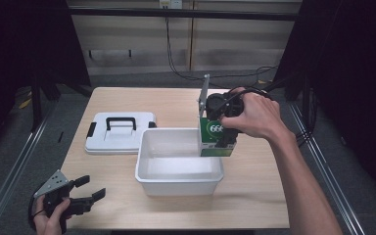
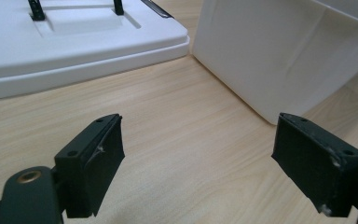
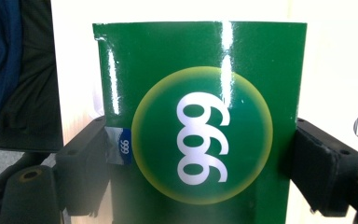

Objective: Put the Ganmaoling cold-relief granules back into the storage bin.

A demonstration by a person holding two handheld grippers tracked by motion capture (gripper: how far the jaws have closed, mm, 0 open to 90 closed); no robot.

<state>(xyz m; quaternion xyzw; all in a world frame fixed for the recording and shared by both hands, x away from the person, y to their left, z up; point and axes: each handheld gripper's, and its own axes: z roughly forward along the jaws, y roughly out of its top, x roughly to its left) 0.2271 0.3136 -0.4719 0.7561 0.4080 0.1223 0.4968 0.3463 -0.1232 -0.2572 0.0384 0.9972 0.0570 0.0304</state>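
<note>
1. Right claw (image 1: 223, 128): clamped on green box (image 1: 217, 138) marked "999", one jaw per side; seen close in right gripper view (image 3: 199, 140).
2. Green box is held upright at the far-right corner of white bin (image 1: 147, 166), lower part over/at the bin's rim; can't tell if it touches.
3. White bin sits mid counter (image 1: 259, 196), open top.
4. White lid (image 1: 120, 132) w/ black handle lies flat just left of the bin, on the counter.
5. Left claw (image 1: 89, 188): jaws wide apart, holding nothing, at near-left counter edge. Left gripper view: bare wood between jaws, lid (image 2: 74, 46) and bin wall (image 2: 270, 56) ahead.
</note>
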